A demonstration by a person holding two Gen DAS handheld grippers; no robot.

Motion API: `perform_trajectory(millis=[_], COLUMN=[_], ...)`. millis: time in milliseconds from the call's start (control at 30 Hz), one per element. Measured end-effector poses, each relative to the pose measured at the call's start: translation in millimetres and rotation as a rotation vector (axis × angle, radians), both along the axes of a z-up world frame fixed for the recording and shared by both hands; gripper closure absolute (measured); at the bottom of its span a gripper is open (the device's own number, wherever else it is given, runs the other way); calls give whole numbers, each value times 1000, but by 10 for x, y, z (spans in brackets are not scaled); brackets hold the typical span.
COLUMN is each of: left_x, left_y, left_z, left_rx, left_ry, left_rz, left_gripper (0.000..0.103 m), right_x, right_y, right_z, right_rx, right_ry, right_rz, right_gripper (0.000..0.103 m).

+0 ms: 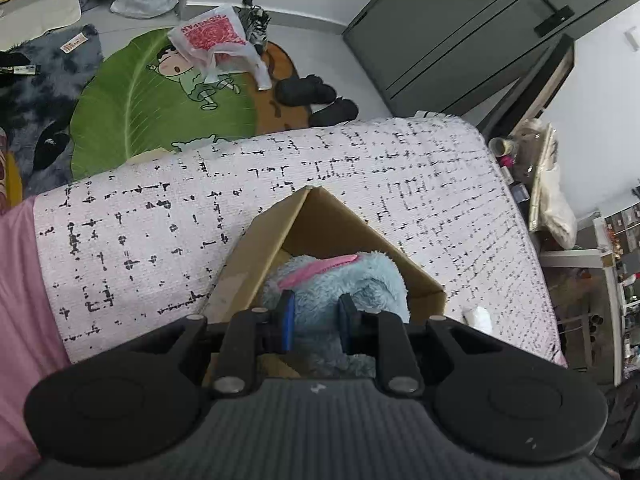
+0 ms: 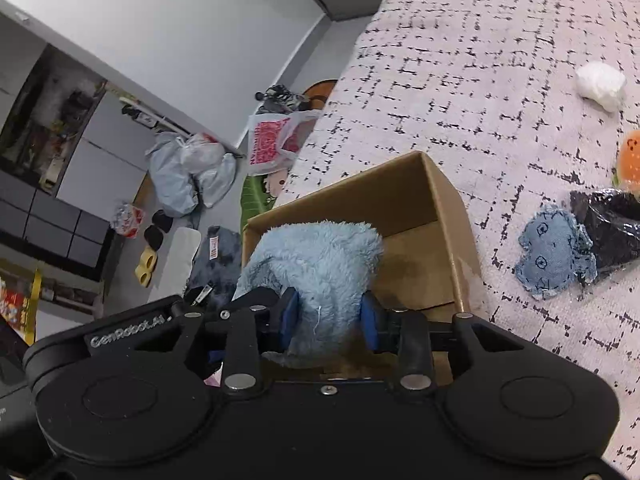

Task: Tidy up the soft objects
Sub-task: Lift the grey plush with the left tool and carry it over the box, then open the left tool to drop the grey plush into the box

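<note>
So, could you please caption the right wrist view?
Right gripper lowers a blue plush into a box on the bed.

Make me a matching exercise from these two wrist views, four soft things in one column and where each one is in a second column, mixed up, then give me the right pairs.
Things:
1. fluffy blue plush
2. denim patch toy
3. white wad
4. orange plush

Places:
A. at the right edge of the right wrist view
B. lying on the patterned cover, alone, far from the box
C. in the cardboard box, between both grippers' pads
D. on the cover beside a black plastic bag

Pairs: 1-C, 2-D, 3-B, 4-A
</note>
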State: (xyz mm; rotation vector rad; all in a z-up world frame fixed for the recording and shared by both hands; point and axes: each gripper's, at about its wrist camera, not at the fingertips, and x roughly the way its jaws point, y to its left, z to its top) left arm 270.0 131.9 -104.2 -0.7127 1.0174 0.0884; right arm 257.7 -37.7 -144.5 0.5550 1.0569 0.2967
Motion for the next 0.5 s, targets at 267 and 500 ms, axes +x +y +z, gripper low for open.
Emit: perform_trajectory(millis=[267, 500], left_x=[127, 14], left_y=[-19, -67], left_z=[-5, 191], left_rx=[78, 98], left_ry=[57, 39], left_rz=[-7, -9], left_gripper=[76, 51], right_x=[-82, -282], right_y=[-84, -224], right_z=[60, 243], right_rx=[-5, -1], right_ry=[0, -47], right_rz=[-30, -35], right_gripper=[64, 59])
